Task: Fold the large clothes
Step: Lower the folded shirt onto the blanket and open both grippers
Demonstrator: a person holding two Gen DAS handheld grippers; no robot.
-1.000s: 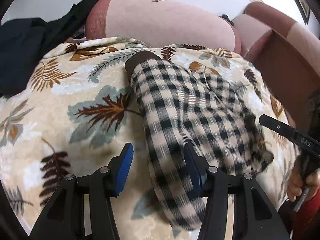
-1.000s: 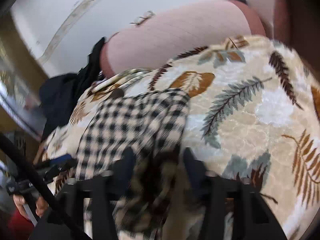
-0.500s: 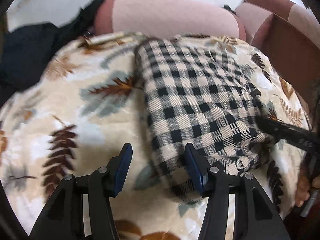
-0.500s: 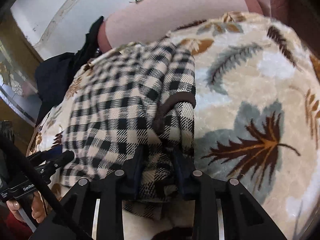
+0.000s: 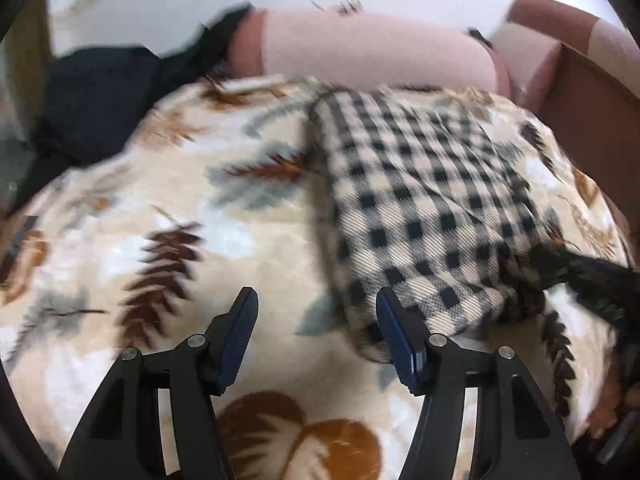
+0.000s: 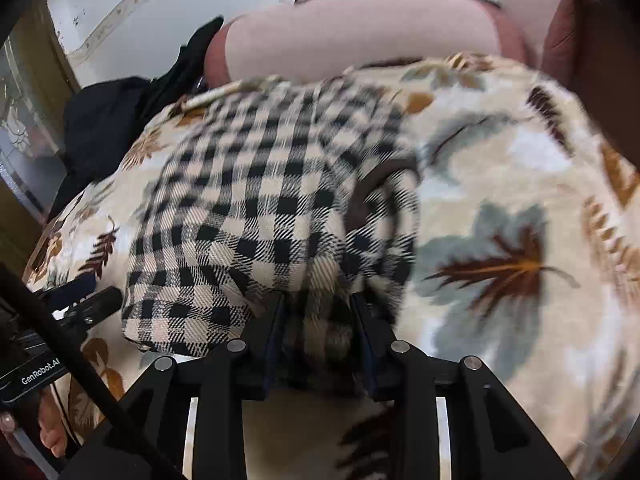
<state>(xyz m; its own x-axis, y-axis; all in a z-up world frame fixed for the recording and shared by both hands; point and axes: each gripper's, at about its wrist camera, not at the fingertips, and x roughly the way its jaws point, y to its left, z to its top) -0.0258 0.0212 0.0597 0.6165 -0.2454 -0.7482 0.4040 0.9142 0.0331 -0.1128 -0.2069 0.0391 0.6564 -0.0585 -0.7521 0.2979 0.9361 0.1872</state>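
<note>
The checked garment [image 6: 256, 216] is being pinched by the right gripper [image 6: 320, 320], long axis running toward the sofa back [image 5: 376, 52], while the left gripper [image 5: 316, 336] is being held wide apart, gripping nothing.

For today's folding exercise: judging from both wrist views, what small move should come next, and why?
Probably open the right gripper and let go: its jaws pinch the checked garment, already a folded bundle lying on the leaf-print blanket. The left gripper is open beside it.

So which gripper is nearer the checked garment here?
Right. The right gripper is shut on the checked garment's near edge; the left gripper hangs open beside its left corner, gripping nothing.
</note>
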